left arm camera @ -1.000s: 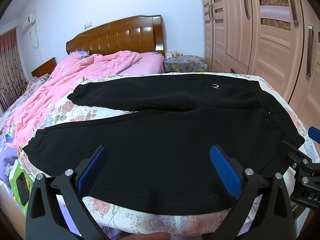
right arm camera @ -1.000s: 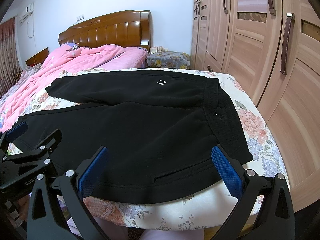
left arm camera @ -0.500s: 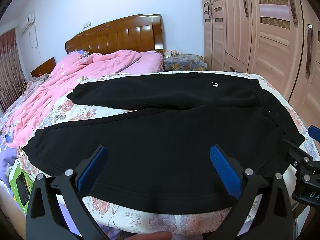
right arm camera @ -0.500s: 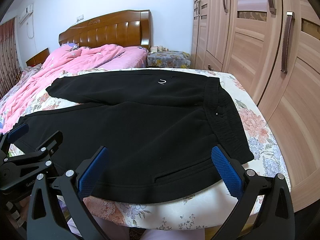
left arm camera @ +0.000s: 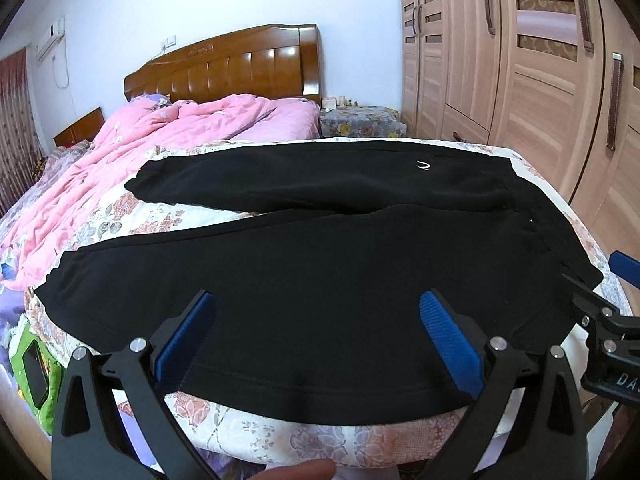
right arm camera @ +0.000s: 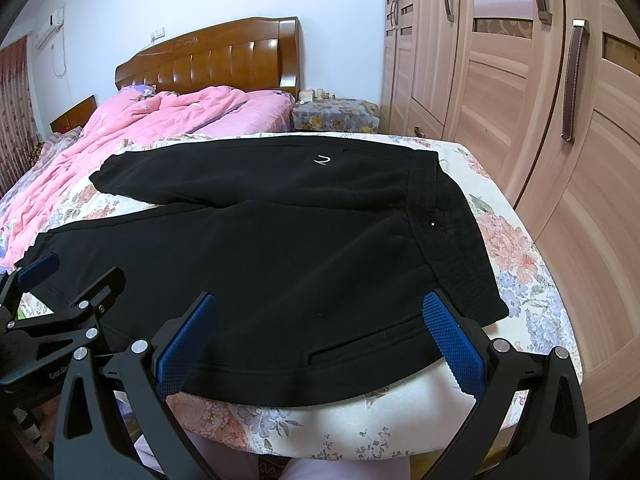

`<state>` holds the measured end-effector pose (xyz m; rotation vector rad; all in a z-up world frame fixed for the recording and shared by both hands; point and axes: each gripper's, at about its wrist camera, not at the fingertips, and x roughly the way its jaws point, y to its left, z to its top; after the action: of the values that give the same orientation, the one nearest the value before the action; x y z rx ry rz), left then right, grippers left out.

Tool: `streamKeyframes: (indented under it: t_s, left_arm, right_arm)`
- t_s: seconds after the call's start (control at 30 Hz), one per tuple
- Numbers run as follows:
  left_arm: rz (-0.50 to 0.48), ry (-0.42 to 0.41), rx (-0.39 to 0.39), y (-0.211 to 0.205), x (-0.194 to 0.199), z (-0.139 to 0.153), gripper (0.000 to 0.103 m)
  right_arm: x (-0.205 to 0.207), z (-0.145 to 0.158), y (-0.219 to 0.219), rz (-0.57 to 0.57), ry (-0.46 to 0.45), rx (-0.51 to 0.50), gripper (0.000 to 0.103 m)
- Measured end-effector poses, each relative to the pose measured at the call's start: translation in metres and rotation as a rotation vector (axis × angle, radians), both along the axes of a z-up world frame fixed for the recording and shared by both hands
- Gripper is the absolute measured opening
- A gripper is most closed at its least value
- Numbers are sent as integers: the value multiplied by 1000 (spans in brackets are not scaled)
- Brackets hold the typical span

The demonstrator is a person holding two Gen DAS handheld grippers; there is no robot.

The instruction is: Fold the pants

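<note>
Black pants [left arm camera: 320,264] [right arm camera: 280,256] lie spread flat across the foot of a floral-sheeted bed [left arm camera: 256,436], waistband to the right, both legs running left. A small white logo [right arm camera: 322,160] marks the far leg. My left gripper [left arm camera: 316,320] hovers open over the near leg's lower edge, blue pads [left arm camera: 448,340] wide apart, holding nothing. My right gripper [right arm camera: 320,324] hangs open near the hip pocket slit [right arm camera: 352,350] and waistband corner. Each gripper shows at the edge of the other's view.
A pink quilt [left arm camera: 132,160] is heaped on the bed's left half below a wooden headboard [left arm camera: 224,68]. Wooden wardrobes [right arm camera: 520,100] stand close along the right. A floral-covered nightstand [right arm camera: 334,114] sits at the back. A green object [left arm camera: 34,368] lies low left.
Both views have shifted slightly; the pants look a little farther along the frame, and neither gripper has closed or touched the cloth.
</note>
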<state>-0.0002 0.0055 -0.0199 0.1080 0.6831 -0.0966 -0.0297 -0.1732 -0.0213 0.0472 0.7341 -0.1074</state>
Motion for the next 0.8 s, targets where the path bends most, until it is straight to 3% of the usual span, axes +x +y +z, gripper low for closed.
streamKeyframes:
  t_s: [0.57,0.8]
  left_arm:
    - [-5,-15,18,-3,-1,2,102]
    - [-8,1,25,0,5,3,102]
  right_arm:
    - [1,-4,-3,7,11,35,99]
    - [13,-6,-7,80,24,38,99]
